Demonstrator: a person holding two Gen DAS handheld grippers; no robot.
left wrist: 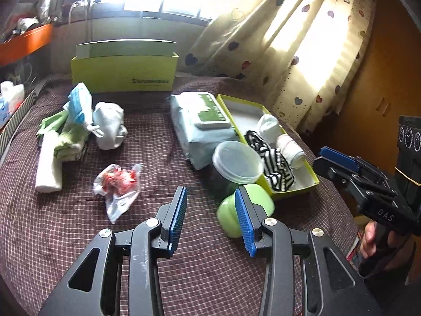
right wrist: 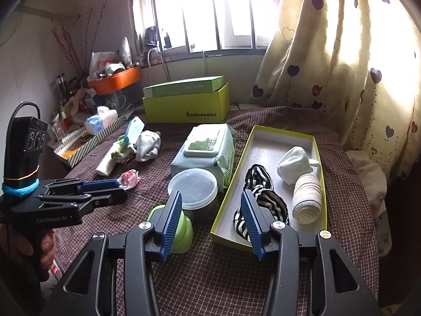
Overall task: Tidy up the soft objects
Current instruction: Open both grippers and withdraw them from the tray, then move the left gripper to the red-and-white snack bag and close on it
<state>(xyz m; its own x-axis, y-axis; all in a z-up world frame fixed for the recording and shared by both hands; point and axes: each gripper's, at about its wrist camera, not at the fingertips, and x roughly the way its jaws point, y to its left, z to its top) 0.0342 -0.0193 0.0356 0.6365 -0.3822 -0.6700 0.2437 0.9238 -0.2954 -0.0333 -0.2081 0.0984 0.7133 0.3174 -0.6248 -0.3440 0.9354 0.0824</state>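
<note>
— On the bed (right wrist: 342, 137), how much of the sorting looks done?

— Roughly half, by the look of it. The tray (right wrist: 279, 134) on the right holds four soft things: two striped pieces (right wrist: 265, 197), a white bundle (right wrist: 293, 164) and a rolled cloth (right wrist: 307, 197), the roll lying just beside the bundle.

— And what is left out?

— A loose pile at the far left: a green cloth (left wrist: 64, 137), a white strip (left wrist: 48, 166) under it, a blue-and-white pouch (left wrist: 79, 102) on top, and a white sock ball (left wrist: 110, 129) just beside them. All are well apart from the tray. A crumpled red-and-white wrapper (left wrist: 118, 184) lies alone nearer the middle; whether it counts as a soft object is hard to say.

— What sits between pile and tray?

— A wipes pack (right wrist: 205, 150), a clear tub (right wrist: 193, 188) and a green jar (right wrist: 181, 231), touching or nearly so, close against the tray's near side. The big box (right wrist: 186, 108) stands at the back with its lid resting askew on top.

— How are the hands posed?

— Both point forward and downward over the bed. The left tongs (left wrist: 211, 218) stand parted with nothing between them, above bare cover near the wrapper, aimed towards the pile side. The right tongs (right wrist: 211, 223) gape wide and empty too, over the tray's near corner and the jar. Each handle is gripped by a hand (left wrist: 368, 239) at the frame's edge.
</note>
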